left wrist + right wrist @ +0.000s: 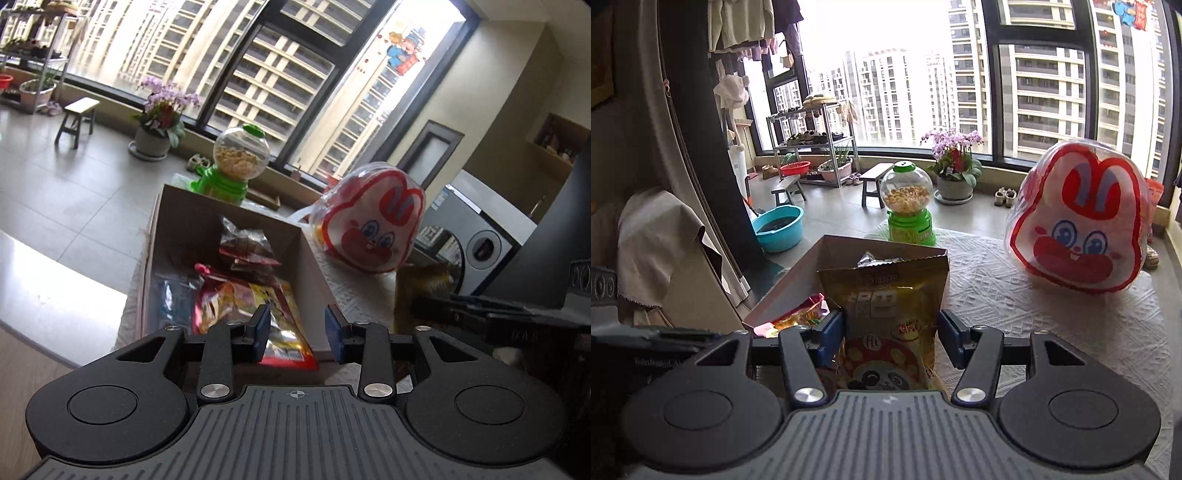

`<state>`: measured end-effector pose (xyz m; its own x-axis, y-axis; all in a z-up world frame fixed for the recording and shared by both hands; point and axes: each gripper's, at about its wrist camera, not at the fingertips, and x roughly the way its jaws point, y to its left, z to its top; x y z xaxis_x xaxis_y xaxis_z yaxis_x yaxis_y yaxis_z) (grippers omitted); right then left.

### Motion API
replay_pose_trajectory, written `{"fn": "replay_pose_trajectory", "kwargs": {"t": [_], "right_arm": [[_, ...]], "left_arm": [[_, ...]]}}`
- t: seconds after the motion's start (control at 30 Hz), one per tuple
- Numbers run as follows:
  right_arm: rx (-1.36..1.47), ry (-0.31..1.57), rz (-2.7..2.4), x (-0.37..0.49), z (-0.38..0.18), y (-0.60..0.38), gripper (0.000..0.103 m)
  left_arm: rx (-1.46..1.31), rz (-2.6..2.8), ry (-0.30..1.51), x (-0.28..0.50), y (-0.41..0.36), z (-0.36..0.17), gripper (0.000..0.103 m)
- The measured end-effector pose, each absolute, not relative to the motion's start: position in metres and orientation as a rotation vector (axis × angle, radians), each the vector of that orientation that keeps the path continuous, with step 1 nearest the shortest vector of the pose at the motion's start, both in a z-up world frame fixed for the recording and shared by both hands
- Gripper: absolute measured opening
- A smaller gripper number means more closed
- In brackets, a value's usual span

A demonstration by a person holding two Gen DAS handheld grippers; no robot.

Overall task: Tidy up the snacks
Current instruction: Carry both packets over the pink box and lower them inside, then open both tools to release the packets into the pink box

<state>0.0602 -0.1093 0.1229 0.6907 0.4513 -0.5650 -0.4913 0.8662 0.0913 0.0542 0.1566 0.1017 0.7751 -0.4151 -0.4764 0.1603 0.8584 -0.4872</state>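
A brown cardboard box point(173, 236) stands on the cloth-covered table and holds several snack packets, among them a red and yellow packet point(258, 310) and a dark clear packet point(245, 247). My left gripper point(297, 334) is open and empty above the box's near edge. My right gripper point(892, 338) has its pads against both sides of a yellow snack bag with a panda point(886, 317), held upright beside the box point(798, 280). That bag shows at the right in the left wrist view point(417, 291).
A red and white rabbit-shaped bag point(1078, 221) stands on the table's right part. A green candy dispenser with a clear globe point(908, 206) stands behind the box. A white textured cloth point(1034, 317) covers the table. A flower pot, stools and a shoe rack stand on the floor beyond.
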Motion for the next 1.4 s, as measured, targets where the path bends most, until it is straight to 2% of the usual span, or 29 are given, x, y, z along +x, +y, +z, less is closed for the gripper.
{"fn": "replay_pose_trajectory", "kwargs": {"t": [0.13,0.3,0.33,0.4,0.43,0.5,0.53,0.57,0.63,0.77,0.97,1.1,1.27,1.4], "right_arm": [[-0.054,0.622,0.513,0.068,0.119,-0.114,0.056],[-0.016,0.52,0.57,0.088,0.147,-0.092,0.056],[-0.01,0.503,0.592,0.096,0.15,-0.086,0.057],[-0.029,0.514,0.609,0.115,0.148,-0.068,0.073],[-0.049,0.546,0.596,0.125,0.143,-0.058,0.076],[-0.09,0.603,0.611,0.132,0.127,-0.048,0.076],[-0.108,0.632,0.609,0.132,0.117,-0.046,0.071],[-0.123,0.666,0.606,0.132,0.108,-0.045,0.056],[-0.111,0.78,0.651,0.133,0.089,-0.048,0.041],[-0.01,0.944,0.747,0.139,0.071,-0.055,0.041],[-0.057,0.944,0.78,0.14,0.062,-0.033,0.039],[-0.092,0.833,0.784,0.139,0.068,-0.018,0.034],[-0.22,0.705,0.697,0.133,0.074,-0.002,0.034],[-0.14,0.623,0.709,0.128,0.1,-0.029,0.035]], "left_arm": [[-0.39,-0.218,0.789,0.101,0.172,0.101,0.036],[-0.311,-0.193,0.856,0.114,0.173,0.093,0.037],[-0.313,-0.194,0.862,0.114,0.173,0.09,0.037],[-0.311,-0.201,0.868,0.114,0.172,0.085,0.037],[-0.314,-0.211,0.866,0.114,0.171,0.083,0.037],[-0.346,-0.232,0.851,0.112,0.172,0.078,0.037],[-0.362,-0.234,0.848,0.111,0.174,0.076,0.037],[-0.374,-0.235,0.844,0.11,0.176,0.075,0.038],[-0.389,-0.247,0.833,0.109,0.178,0.074,0.037],[-0.402,-0.281,0.818,0.109,0.177,0.072,0.037],[-0.426,-0.324,0.777,0.112,0.176,0.072,0.034],[-0.466,-0.354,0.711,0.12,0.179,0.075,0.033],[-0.436,-0.276,0.609,0.112,0.183,0.088,0.033],[-0.395,-0.313,0.671,0.112,0.179,0.092,0.033]]}}
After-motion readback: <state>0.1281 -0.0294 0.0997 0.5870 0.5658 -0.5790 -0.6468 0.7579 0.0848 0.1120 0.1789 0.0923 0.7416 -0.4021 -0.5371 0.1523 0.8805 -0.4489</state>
